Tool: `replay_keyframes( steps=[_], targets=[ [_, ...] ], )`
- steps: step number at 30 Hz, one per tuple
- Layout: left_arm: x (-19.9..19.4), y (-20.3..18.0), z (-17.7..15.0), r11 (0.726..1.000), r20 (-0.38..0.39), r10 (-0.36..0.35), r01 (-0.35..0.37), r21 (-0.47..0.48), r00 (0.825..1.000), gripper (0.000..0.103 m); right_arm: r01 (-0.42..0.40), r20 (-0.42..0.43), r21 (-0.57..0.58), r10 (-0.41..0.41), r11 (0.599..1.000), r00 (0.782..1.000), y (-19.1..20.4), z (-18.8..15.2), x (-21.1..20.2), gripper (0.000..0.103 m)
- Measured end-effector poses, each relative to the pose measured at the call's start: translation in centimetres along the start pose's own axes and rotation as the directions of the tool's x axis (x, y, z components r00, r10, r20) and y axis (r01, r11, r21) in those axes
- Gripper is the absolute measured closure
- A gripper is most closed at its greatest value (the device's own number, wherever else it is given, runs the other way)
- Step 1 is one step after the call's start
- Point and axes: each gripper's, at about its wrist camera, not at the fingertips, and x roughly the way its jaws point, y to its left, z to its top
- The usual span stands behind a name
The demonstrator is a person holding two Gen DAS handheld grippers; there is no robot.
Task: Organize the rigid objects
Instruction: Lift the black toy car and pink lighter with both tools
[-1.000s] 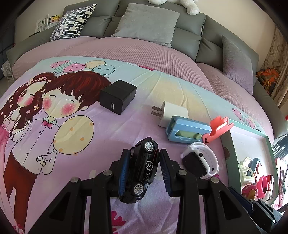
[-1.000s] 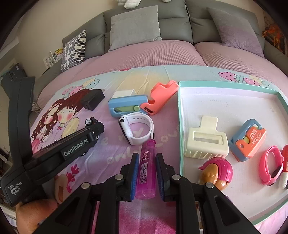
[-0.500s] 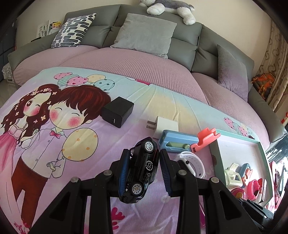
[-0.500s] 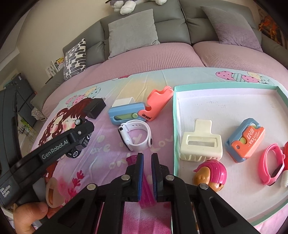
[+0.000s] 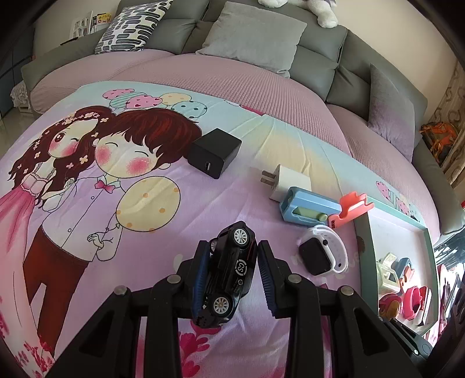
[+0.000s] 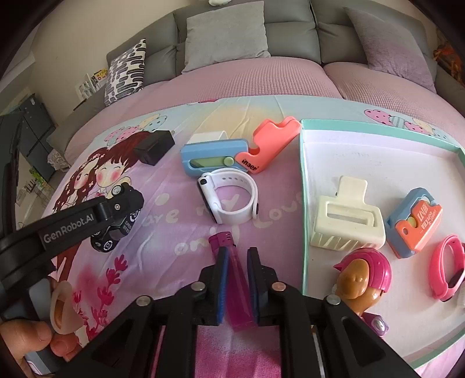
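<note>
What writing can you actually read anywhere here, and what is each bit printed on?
"GenRobot.AI": on the black arm of the left tongs.
"CS" in a circle: on the black toy car.
"are" and "only": pale lettering on the bedsheet, partly covered.
Coral holder: white brand word, too unclear to read.
Orange-and-blue box: white print, too blurred.
Books behind the sofa: too small.

Watch (image 6: 229,197) before cutter (image 6: 213,158) — tray (image 6: 303,203) at right, holding clip (image 6: 345,221).

Both wrist cameras look steeply down along their fingers, close over the bed (image 5: 122,232), sharing the white watch (image 5: 325,253) (image 6: 229,200).
</note>
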Motion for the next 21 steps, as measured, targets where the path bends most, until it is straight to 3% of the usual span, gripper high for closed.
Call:
replay_keyframes(
  steps=[21],
  targets=[
    [0.8,0.6,0.1,1.000,-0.050,-0.004,0.003,-0.024,0.999,0.068,0.103,-0.025,-0.167,-0.109,0.981,0.994,2.6,-0.8,1.2,0.079]
  ],
)
